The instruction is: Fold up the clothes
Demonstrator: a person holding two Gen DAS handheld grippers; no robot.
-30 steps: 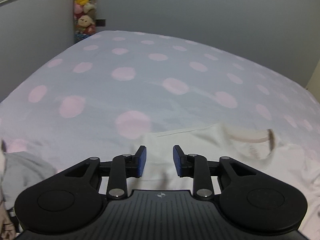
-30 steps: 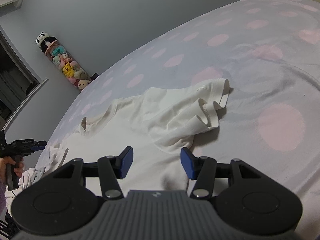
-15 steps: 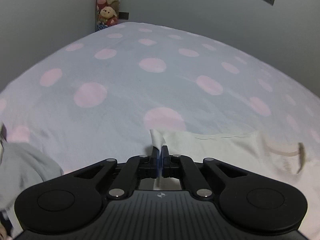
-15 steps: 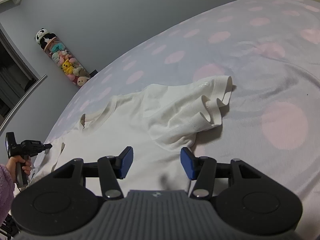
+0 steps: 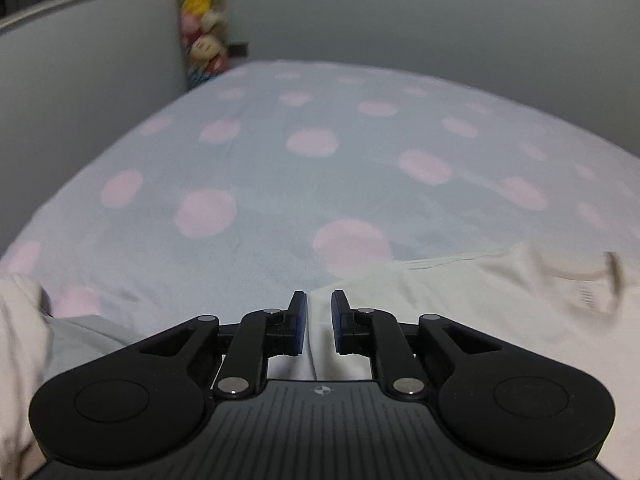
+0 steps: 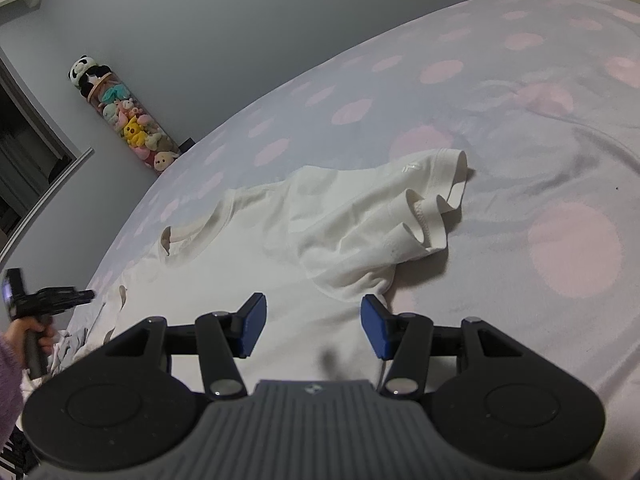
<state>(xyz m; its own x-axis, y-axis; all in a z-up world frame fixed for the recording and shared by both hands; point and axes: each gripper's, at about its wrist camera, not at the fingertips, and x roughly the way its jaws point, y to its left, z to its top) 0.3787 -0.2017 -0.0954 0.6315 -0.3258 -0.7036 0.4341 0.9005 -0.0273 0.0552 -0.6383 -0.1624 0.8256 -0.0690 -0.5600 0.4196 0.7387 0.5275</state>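
bed (image 6: 520, 128) pink-dot sheet | grey walls (image 6: 200, 20) | plush-toy column (image 6: 128, 120) in corner

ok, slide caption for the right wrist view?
Right gripper, jaws open, above a white T-shirt spread on the polka-dot bedsheet.
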